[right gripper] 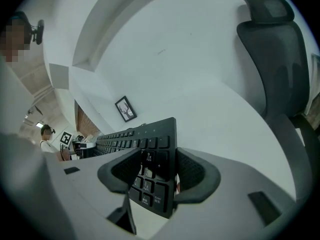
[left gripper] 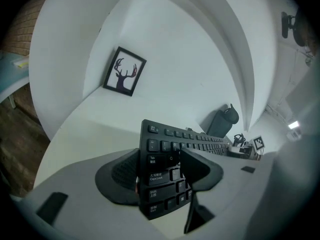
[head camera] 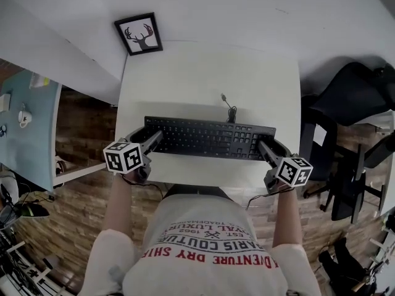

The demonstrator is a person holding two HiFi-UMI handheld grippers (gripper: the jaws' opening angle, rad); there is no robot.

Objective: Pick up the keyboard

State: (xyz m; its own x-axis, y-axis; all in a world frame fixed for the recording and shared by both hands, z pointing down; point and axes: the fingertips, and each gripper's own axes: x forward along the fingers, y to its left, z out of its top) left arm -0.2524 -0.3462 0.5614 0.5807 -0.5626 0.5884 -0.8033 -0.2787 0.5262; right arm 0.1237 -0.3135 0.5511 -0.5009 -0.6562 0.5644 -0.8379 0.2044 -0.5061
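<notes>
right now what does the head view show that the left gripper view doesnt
Only the head view: the left gripper seen from above with its marker cube, the keyboard's cable trailing off the back edge, and the person's shirt. Only the left gripper view: the pads clamped across the keyboard's end, by the Tab and Caps Lock keys. Both: the keyboard, the white table and the deer picture.

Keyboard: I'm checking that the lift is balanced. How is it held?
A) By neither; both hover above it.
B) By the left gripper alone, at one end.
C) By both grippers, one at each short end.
C: the left gripper pinches the keyboard's left end between its fingers, and the right gripper pinches the right end.
</notes>
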